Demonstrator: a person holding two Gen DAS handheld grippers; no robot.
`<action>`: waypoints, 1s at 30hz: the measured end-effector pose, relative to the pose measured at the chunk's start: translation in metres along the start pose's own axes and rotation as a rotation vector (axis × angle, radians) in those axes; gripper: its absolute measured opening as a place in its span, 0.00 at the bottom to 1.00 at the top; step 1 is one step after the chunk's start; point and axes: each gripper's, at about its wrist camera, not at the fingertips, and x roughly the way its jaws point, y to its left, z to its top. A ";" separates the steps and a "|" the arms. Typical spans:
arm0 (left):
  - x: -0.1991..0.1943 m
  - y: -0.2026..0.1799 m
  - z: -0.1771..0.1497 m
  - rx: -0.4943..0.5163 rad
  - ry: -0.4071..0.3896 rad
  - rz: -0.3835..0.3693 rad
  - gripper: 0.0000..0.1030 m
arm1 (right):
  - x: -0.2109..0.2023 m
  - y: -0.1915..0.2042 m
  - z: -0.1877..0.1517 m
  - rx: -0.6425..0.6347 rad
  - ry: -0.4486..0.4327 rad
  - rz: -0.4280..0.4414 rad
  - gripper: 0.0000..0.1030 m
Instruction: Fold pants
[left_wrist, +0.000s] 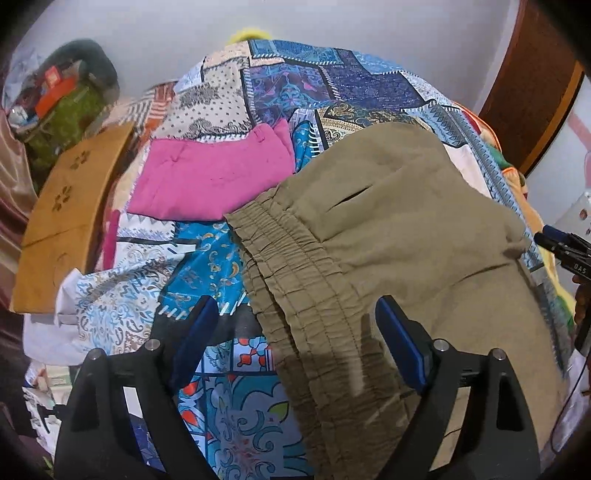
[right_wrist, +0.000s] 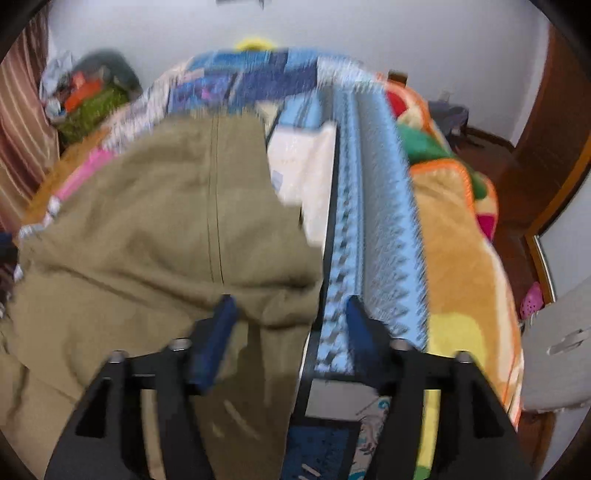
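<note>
Olive-khaki pants (left_wrist: 388, 229) lie folded over on a patchwork bedspread (left_wrist: 295, 85), their elastic waistband (left_wrist: 295, 280) running toward me. My left gripper (left_wrist: 295, 314) is open and empty, its blue pads spread wide over the waistband. In the right wrist view the pants (right_wrist: 166, 229) fill the left half, blurred. My right gripper (right_wrist: 288, 306) is open over the pants' right edge; one finger (right_wrist: 221, 321) is above the fabric. The right gripper also shows at the right edge of the left wrist view (left_wrist: 565, 251).
Folded pink pants (left_wrist: 214, 177) lie on the bed beyond the olive ones. A wooden board (left_wrist: 62, 214) stands at the left. A pile of clutter (left_wrist: 62, 107) is at back left. An orange fleece blanket (right_wrist: 461, 258) covers the bed's right side. A brown door (right_wrist: 554, 147) is at right.
</note>
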 end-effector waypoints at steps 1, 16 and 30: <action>0.003 0.001 0.002 -0.009 0.008 -0.011 0.85 | -0.005 -0.001 0.002 0.003 -0.028 0.000 0.61; 0.051 -0.008 0.007 -0.007 0.046 -0.019 0.90 | 0.071 0.010 0.016 -0.069 0.094 0.111 0.29; 0.043 0.001 0.004 0.074 -0.008 0.120 0.91 | 0.068 0.021 0.015 -0.110 0.045 -0.005 0.16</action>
